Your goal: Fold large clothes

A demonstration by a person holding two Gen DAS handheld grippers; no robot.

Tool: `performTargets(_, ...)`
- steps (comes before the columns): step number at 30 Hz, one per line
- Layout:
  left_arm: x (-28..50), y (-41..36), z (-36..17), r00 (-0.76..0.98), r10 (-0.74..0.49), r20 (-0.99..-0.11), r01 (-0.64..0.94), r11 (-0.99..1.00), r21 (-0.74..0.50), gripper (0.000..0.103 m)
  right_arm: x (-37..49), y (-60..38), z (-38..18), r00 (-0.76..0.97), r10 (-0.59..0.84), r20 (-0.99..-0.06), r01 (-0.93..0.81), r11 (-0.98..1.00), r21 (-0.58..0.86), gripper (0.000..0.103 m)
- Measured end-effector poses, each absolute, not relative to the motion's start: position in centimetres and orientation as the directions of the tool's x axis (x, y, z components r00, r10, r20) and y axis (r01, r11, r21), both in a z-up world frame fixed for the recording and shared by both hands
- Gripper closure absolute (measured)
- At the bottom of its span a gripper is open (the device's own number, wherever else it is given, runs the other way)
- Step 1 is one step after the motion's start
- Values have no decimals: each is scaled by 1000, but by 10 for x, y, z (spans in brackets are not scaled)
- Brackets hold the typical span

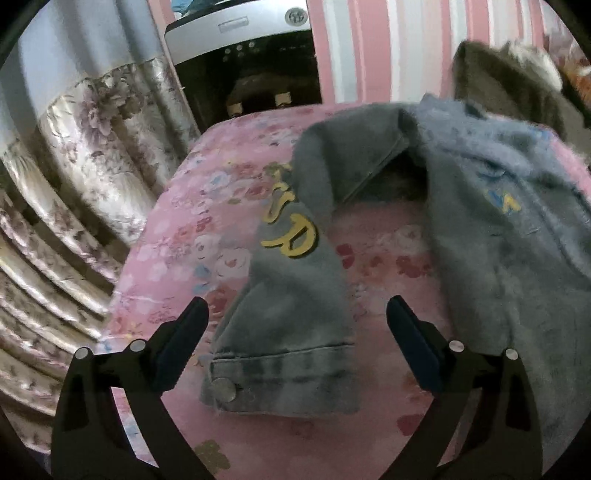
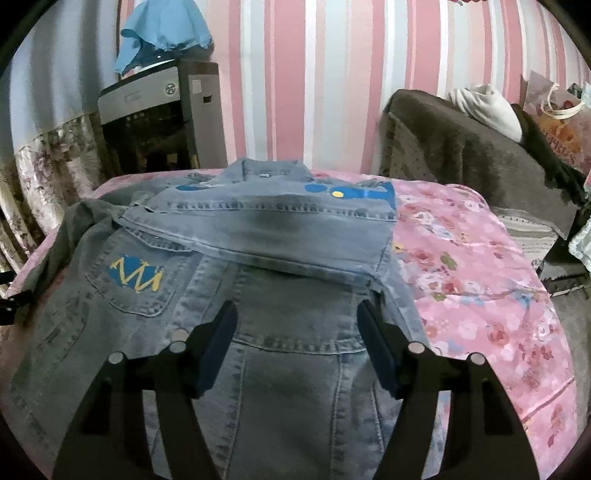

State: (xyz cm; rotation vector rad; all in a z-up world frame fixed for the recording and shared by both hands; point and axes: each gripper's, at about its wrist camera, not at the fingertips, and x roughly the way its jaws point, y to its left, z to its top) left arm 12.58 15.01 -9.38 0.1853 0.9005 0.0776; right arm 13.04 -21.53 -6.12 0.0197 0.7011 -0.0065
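A blue denim jacket [image 2: 280, 332] lies on a pink floral bedsheet [image 2: 480, 288], with one sleeve [image 2: 295, 236] folded across its body. The other sleeve [image 1: 295, 295] lies out to the left, with yellow letters on it and a buttoned cuff [image 1: 280, 380]. My left gripper [image 1: 295, 325] is open, with its jaws on either side of that sleeve just above the cuff. My right gripper [image 2: 297, 332] is open and empty over the jacket's body, below the folded sleeve.
A grey appliance [image 2: 162, 110] with a blue cloth [image 2: 162, 33] on top stands beyond the bed. A floral curtain [image 1: 74, 184] hangs at the left. A dark sofa [image 2: 461, 147] with a white garment [image 2: 487, 107] and a bag is at the right.
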Motion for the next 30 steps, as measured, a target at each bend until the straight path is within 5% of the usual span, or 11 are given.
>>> performTargets(2,130,153,-100,594,151,-790,11,981,196,39,132,-213,-62,763,3,-646,6,1000,12,35)
performTargets(8,142,182,-95,567,110,-817,-30,993,114,79,135,-219,-64,757,28,-652,4,999,47,35)
performTargets(10,148,201,-82,578,70,-813,-78,996,30,85,138,-222,-62,759,35,-650,1,998,56,35)
performTargets(18,169,231,-23,690,-81,-720,-149,957,-250,87,156,-228,-50,770,31,-637,-5,999,43,34)
performTargets(30,256,105,-7,659,-284,-697,66,944,-322,88,189,-252,-25,787,6,-617,0,1000,11,34)
